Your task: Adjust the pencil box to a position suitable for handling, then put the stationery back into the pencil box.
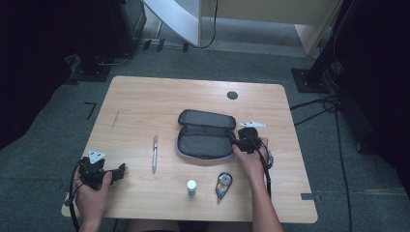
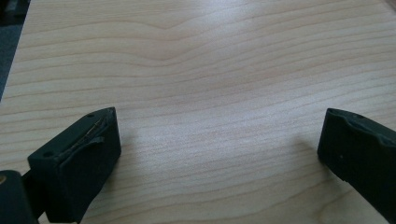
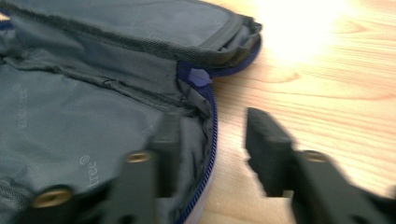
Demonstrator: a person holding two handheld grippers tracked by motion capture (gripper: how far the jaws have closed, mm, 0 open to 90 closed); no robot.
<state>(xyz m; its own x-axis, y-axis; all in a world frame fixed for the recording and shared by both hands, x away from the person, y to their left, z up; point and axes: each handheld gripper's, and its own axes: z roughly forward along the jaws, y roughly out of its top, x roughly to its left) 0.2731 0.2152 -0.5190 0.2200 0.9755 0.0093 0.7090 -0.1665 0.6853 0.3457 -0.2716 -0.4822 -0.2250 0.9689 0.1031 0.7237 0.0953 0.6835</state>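
Observation:
A dark grey pencil case (image 1: pixel 205 133) lies unzipped and spread open at the middle of the wooden table (image 1: pixel 140 96). My right gripper (image 1: pixel 238 141) is at the case's right end. In the right gripper view its jaws stand apart astride the blue zipper rim (image 3: pixel 212 140): one finger is over the grey lining (image 3: pixel 84 107), the other over bare wood. Neither pad presses on the rim. My left gripper (image 1: pixel 117 172) rests near the table's front left corner, and in its own view this left gripper (image 2: pixel 217 133) is wide open over bare wood.
A pen (image 1: pixel 154 152) lies left of the case. A small white-capped green stick (image 1: pixel 192 187) and a correction tape dispenser (image 1: pixel 223 184) sit near the front edge. A dark round grommet (image 1: pixel 232 95) is at the table's back right.

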